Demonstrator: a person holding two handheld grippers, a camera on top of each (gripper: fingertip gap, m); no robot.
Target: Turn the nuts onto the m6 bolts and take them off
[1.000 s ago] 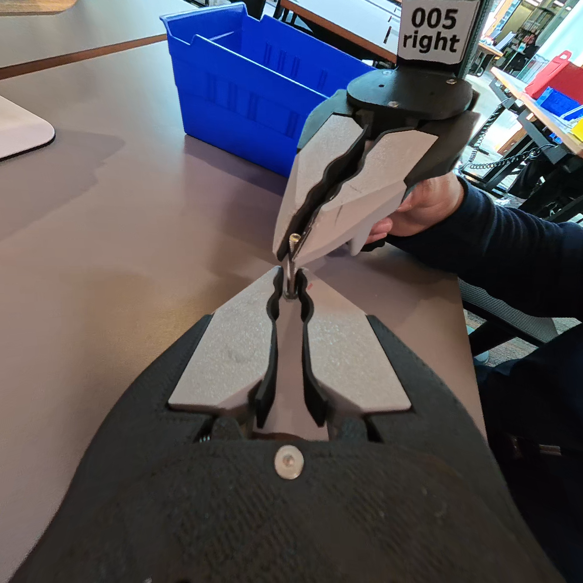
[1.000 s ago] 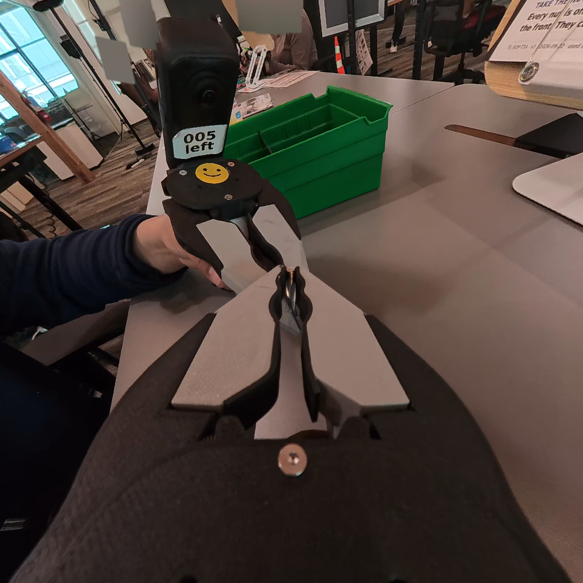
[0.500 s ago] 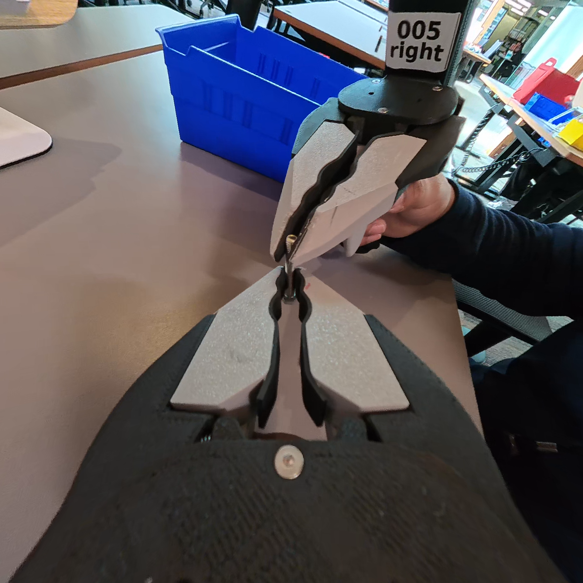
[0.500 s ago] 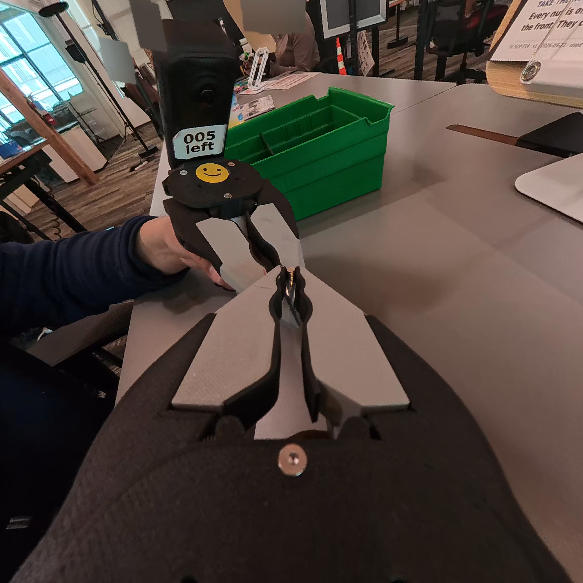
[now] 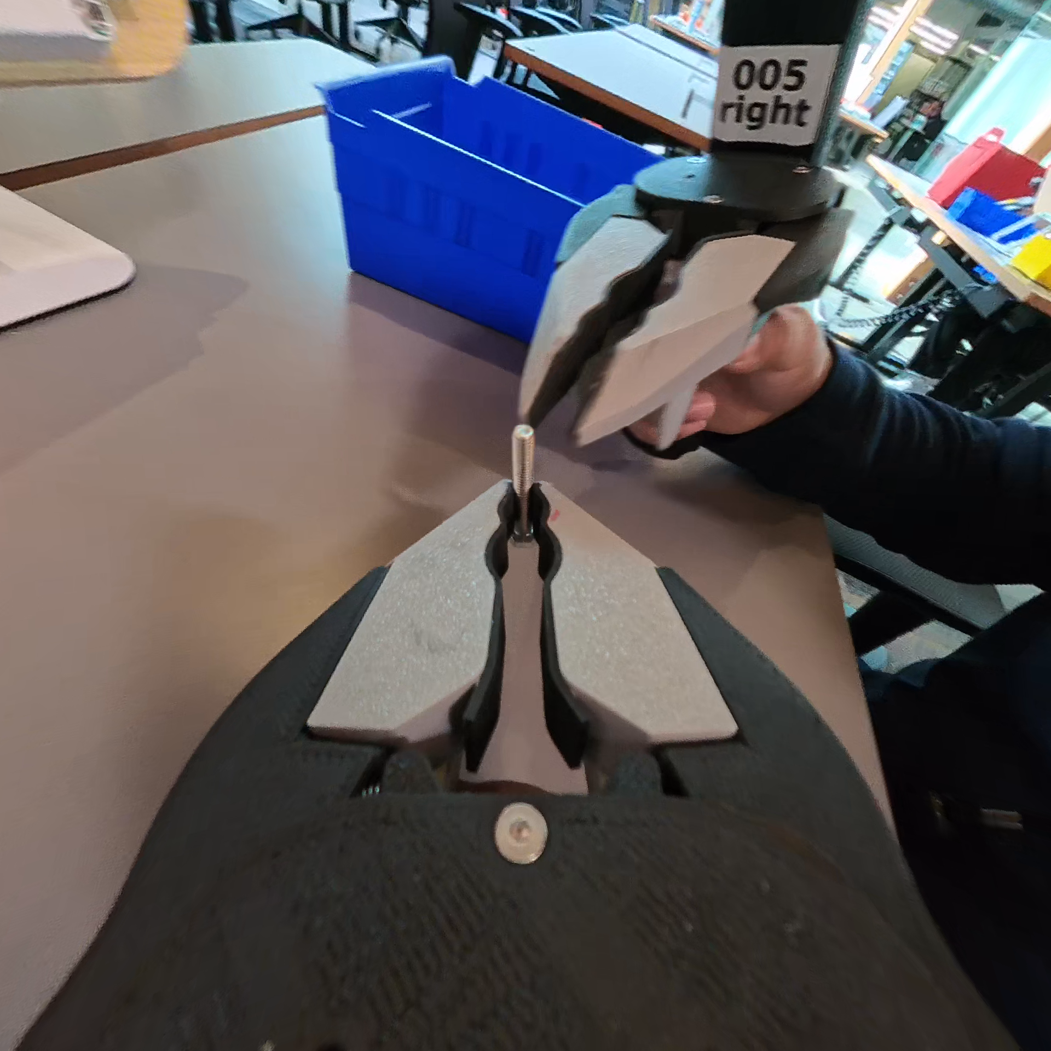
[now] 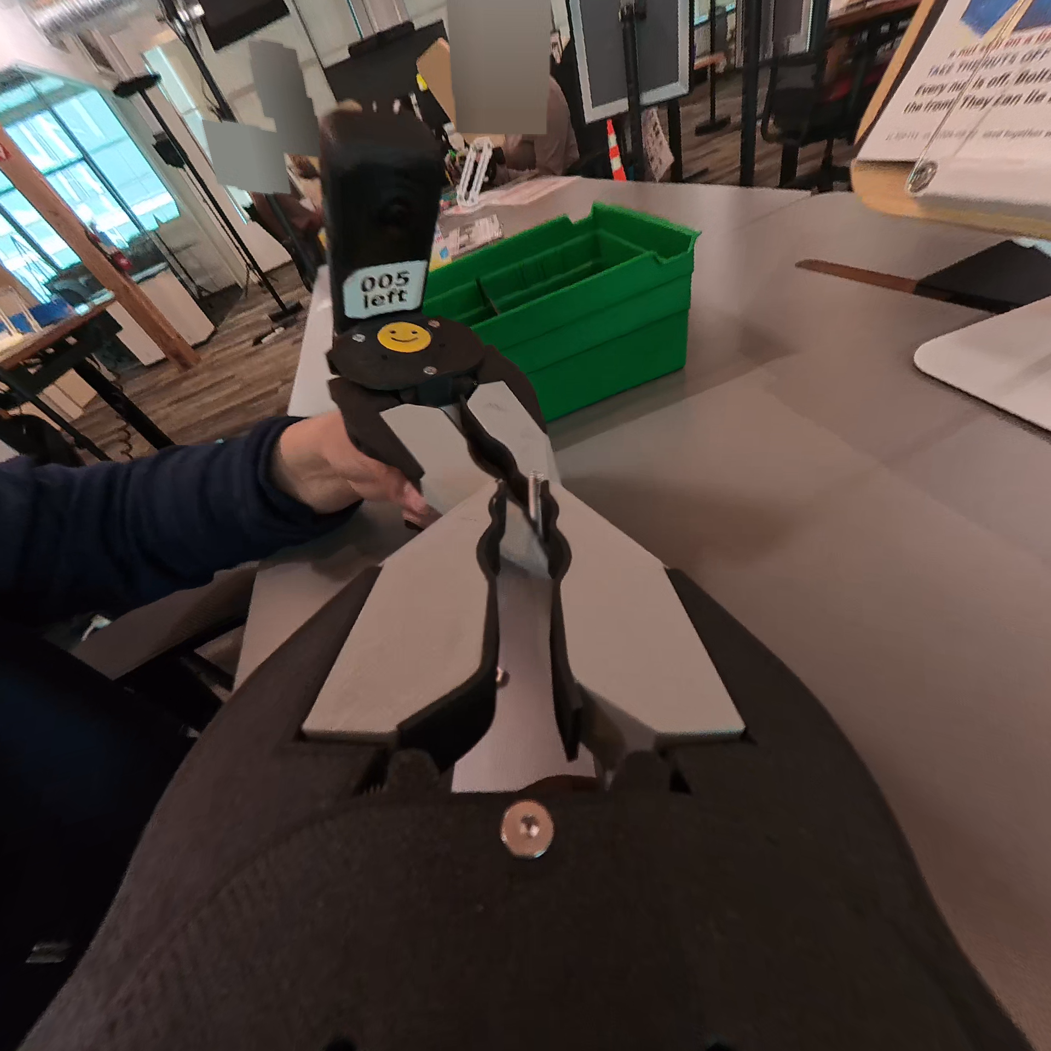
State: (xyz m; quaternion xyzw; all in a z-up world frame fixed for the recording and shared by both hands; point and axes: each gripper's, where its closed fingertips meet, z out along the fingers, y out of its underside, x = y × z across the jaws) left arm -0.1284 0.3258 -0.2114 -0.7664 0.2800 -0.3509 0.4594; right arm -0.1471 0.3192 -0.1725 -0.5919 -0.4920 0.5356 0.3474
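My left gripper (image 5: pixel 522 496) is shut on the lower end of a silver bolt (image 5: pixel 522 455). The bolt stands upright, and its threaded shaft sticks out above the fingertips. A hex piece (image 5: pixel 520 536), nut or bolt head, sits between the pads; I cannot tell which. My right gripper (image 5: pixel 554 429) hovers just up and right of the bolt's tip, jaws slightly apart and empty. In the right wrist view the right gripper (image 6: pixel 523 492) is open, and the bolt (image 6: pixel 533 500) shows between its tips without being gripped. The left gripper (image 6: pixel 512 472) is just behind. A small metal piece (image 6: pixel 500 675) shows low in the gap.
A blue bin (image 5: pixel 455 216) stands on the grey table (image 5: pixel 227 455) behind the grippers. A green bin with dividers (image 6: pixel 569 318) stands beyond the left gripper. A white pad (image 6: pixel 995 364) lies at the table's side. A person's hands and dark sleeves hold both grippers. Less than 4 cm separates the two grippers' tips.
My right gripper has opened, let go of the bolt's top and drawn back up and to the right. My left gripper still holds the bolt upright.
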